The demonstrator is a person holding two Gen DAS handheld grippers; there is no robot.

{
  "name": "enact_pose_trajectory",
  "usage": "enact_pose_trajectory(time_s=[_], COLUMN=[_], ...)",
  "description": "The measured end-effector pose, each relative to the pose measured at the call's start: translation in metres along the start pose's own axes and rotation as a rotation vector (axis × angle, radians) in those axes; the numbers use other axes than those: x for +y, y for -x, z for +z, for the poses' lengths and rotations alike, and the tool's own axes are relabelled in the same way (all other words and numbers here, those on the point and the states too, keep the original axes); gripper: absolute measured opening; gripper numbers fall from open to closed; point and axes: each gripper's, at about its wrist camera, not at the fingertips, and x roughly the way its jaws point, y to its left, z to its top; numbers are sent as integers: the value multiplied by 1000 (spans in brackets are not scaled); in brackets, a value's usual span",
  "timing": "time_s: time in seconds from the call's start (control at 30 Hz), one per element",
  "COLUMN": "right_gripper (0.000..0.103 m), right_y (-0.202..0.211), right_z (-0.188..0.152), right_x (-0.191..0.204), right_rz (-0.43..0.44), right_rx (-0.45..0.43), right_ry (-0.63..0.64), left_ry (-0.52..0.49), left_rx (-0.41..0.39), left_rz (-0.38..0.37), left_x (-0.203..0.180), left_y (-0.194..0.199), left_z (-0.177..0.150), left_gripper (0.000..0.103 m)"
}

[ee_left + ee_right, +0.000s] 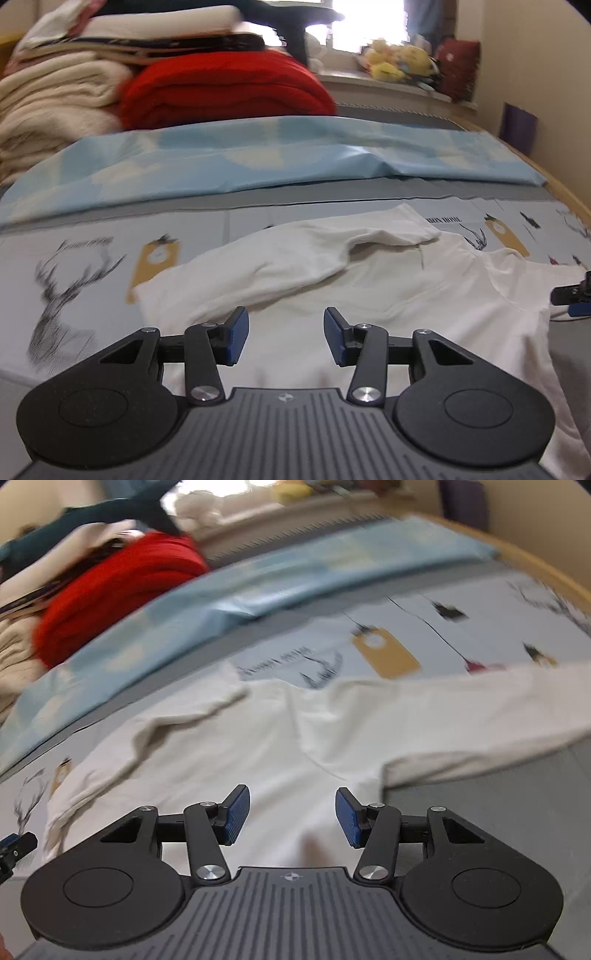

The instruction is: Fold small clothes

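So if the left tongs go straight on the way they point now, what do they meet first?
Most likely the white cotton long-sleeved top spread on the bed, about where its folded-over sleeve lies. The open left tongs hold nothing; depth is unclear.

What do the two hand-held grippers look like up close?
The left hand-held gripper and right hand-held gripper match: black linkage arms with silver pivot screws, ribbed blue pads, round black side housings, and a grey grooved base with a small crosshair mark.
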Motion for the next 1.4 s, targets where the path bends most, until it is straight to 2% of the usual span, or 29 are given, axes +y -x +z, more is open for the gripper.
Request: enact_pose_trajectory(time_s=[0.13, 0.23, 0.4, 0.47, 0.5, 0.53, 0.57, 0.63, 0.73, 0.87, 0.97, 1.03, 1.07, 1.13, 1.17, 1.2, 1.27, 1.33, 1.37, 1.4], right_gripper=[53, 53, 53, 53, 53, 53, 53, 53, 53, 53, 53, 53, 53, 53, 53, 53, 53, 53, 53, 53], right_y=[-9, -5, -4, -6, -7, -7, -6, -5, -7, -10, -8, -7, -6, -4, -3, -2, 0, 0, 0, -1], right_z=[4, 11, 19, 21, 22, 24, 25, 27, 26, 23, 19, 17, 15, 12, 11, 9, 5, 1, -2, -4], right_x=[-16, -19, -26, -30, -31, -32, -32, -32, -27, -16, -4, 5, 9, 19, 23, 27, 38, 51, 57, 63], right_rz=[-23, -7, -30, -27, -24, -25, -29, -37, -34, -19, -6, 6, 12, 23, 25, 25, 25, 29, 32, 33], right_rx=[23, 6, -9, 8, 12, 11, 6, -3, 5, 23, 29, 37, 40, 51, 55, 56, 56, 58, 60, 62], right_ry=[-97, -86, -69, -78, -80, -77, -72, -61, -53, -45, -28, -18, -17, -9, -5, 0, 14, 39, 50, 63], left_ry=[-73, -111, -255, -292, -300, -300, -293, -257, -146, 88, 343, 555, 664, 871, 957, 976, 894, 826, 807, 794], left_rx=[-5, 10, 100, 119, 132, 150, 150, 99, 53, 28, 36, 67, 98, 224, 215, 193, 170, 143, 125, 117], left_rz=[4, -15, 31, 72, 85, 83, 82, 87, 123, 207, 302, 402, 469, 584, 597, 586, 579, 547, 507, 470], left_x=[-34, -62, -105, -113, -113, -110, -103, -80, -21, 99, 201, 274, 305, 357, 377, 386, 389, 384, 384, 383], left_y=[-49, -89, -159, -178, -186, -190, -190, -174, -132, -59, -8, 21, 34, 49, 61, 68, 75, 74, 73, 65], left_z=[25, 44, 61, 62, 63, 64, 66, 71, 73, 48, 5, -44, -70, -104, -117, -121, -116, -107, -103, -100], left_gripper=[50, 55, 58, 44, 21, 3, 4, 4, 4, 4, 4, 8, 8, 9, 9, 10, 12, 22, 26, 37])
